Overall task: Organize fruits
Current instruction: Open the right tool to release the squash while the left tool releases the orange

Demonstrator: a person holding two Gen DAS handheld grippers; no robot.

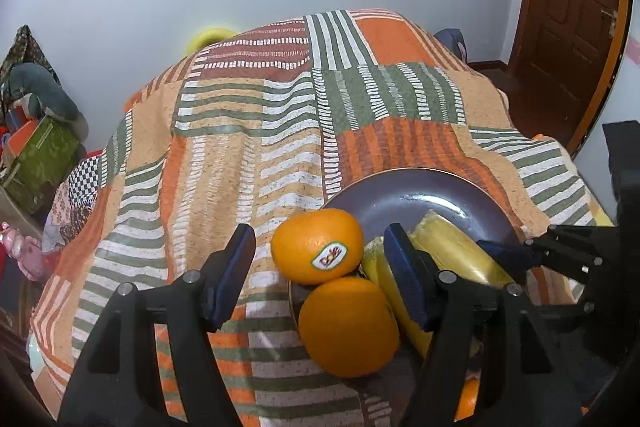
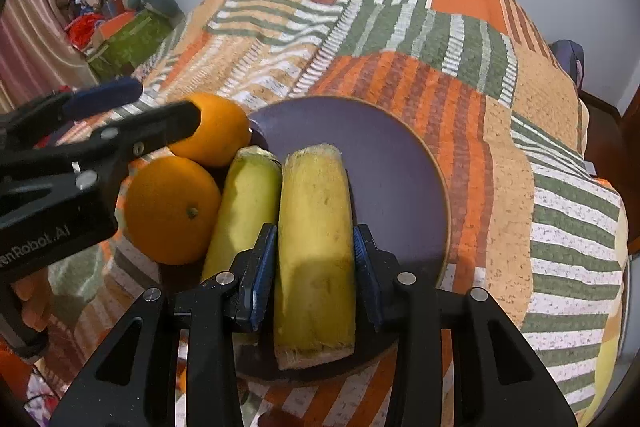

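A dark purple plate [image 2: 400,163] sits on the patterned tablecloth [image 2: 460,39]. On it lie two yellow stalk pieces side by side: the right one [image 2: 316,247] and the left one [image 2: 244,211]. At the plate's left edge sit the nearer orange [image 2: 172,211] and the farther orange [image 2: 216,135], touching each other.

The right gripper [image 2: 315,267] is clamped on the right stalk piece. The left gripper [image 1: 320,279] has its jaws wide apart around the oranges, holding nothing.

Each black tool [image 2: 315,279] has 2 blue-padded fingers [image 1: 404,283] and silver screws.
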